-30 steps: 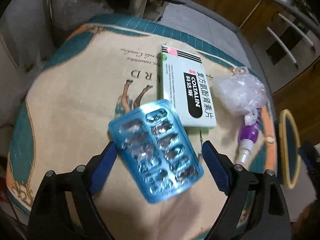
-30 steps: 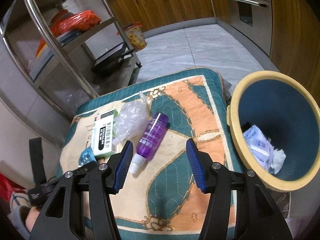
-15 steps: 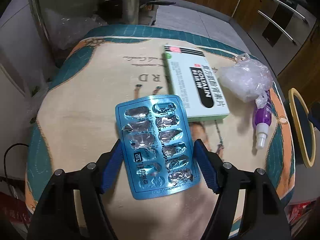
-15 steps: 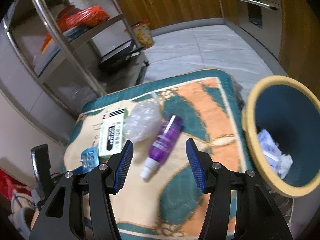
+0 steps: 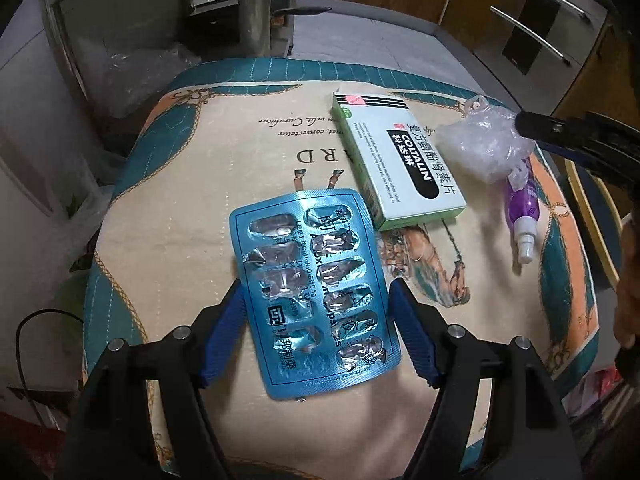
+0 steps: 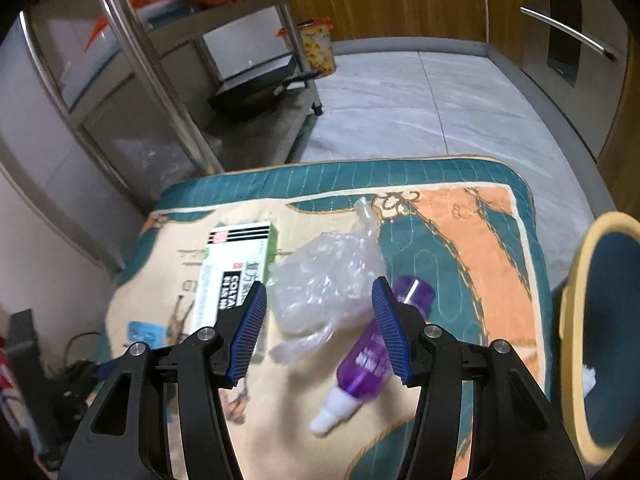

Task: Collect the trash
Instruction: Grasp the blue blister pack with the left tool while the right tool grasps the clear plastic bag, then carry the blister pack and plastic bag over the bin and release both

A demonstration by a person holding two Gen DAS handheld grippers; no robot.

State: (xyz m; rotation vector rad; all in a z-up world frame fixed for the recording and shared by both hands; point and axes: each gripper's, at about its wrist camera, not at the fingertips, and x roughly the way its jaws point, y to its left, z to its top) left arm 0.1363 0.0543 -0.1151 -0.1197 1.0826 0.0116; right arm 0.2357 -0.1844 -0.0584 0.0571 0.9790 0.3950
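A blue blister pack (image 5: 316,292) with emptied pockets sits between the blue pads of my left gripper (image 5: 315,290), which is shut on its two long edges. Beyond it lie a white and green medicine box (image 5: 400,164), a crumpled clear plastic bag (image 5: 480,144) and a purple spray bottle (image 5: 520,208). My right gripper (image 6: 319,286) hovers over the plastic bag (image 6: 324,280). Its jaws are closing slightly, the bag shows between them, and the pads do not press on it. One of its fingers (image 5: 568,136) shows above the bag.
The items lie on a small table under a quilted teal, cream and orange cloth (image 5: 180,200). A blue bin with a yellow rim (image 6: 568,320) stands off the table's right side, with paper inside. A metal rack (image 6: 152,80) stands behind the table, on a tiled floor.
My left jaws have drawn in onto the blister pack. My right gripper has swung left, from over the spray bottle to over the plastic bag, and the bin has slid to the view's edge.
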